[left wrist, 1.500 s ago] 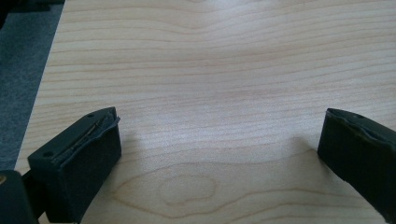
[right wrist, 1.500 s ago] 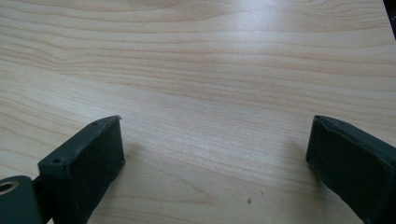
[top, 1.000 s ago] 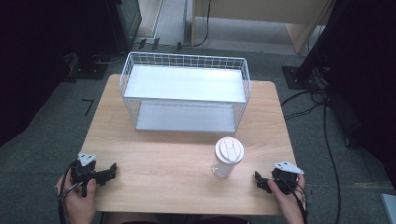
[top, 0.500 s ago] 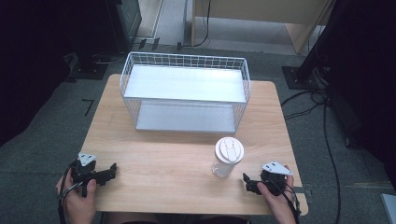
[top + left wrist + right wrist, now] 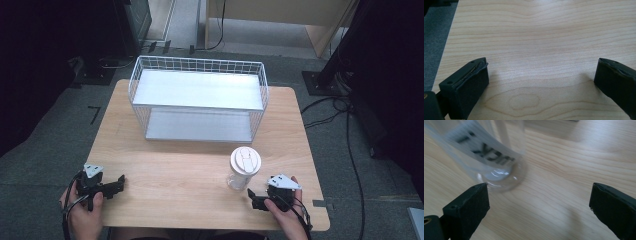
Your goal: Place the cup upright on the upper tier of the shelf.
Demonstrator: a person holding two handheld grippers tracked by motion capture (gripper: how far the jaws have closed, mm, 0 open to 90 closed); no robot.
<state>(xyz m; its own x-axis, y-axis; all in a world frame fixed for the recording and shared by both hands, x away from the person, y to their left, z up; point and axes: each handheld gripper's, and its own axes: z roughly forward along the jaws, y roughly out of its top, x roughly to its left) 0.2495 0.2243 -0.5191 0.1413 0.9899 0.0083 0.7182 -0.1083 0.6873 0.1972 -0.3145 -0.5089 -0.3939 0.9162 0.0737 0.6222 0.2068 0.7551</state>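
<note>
at the left of the high view the left gripper [image 5: 116, 186] rests near the front left corner of the wooden table [image 5: 175, 170], its jaws pointing along the table toward the right. its own view looks over bare wood with the two black jaws set wide apart and nothing between them. the cup is well apart from it, most of the table's width away.

behind the middle of the table stands a white wire basket [image 5: 197, 102] with two flat shelves, both bare as far as can be seen.

right of centre, toward the front edge, stands the clear plastic cup [image 5: 244, 169], upright, with a white lid on top; its long axis is vertical. in the right gripper view its see-through wall carries a pale band with dark letters, blurred and only partly readable, and its round base sits on the wood.

just in front of it and a little to the right lies the right gripper [image 5: 256, 200], jaws pointing toward the cup. it is clearly the nearer of the two. in its own view the jaws are spread wide, empty, and the cup's base lies ahead and off toward the left jaw rather than centred in the gap, not touching either one. any grasp would probably need the gripper shifted that way so the cup sits between the jaws.
</note>
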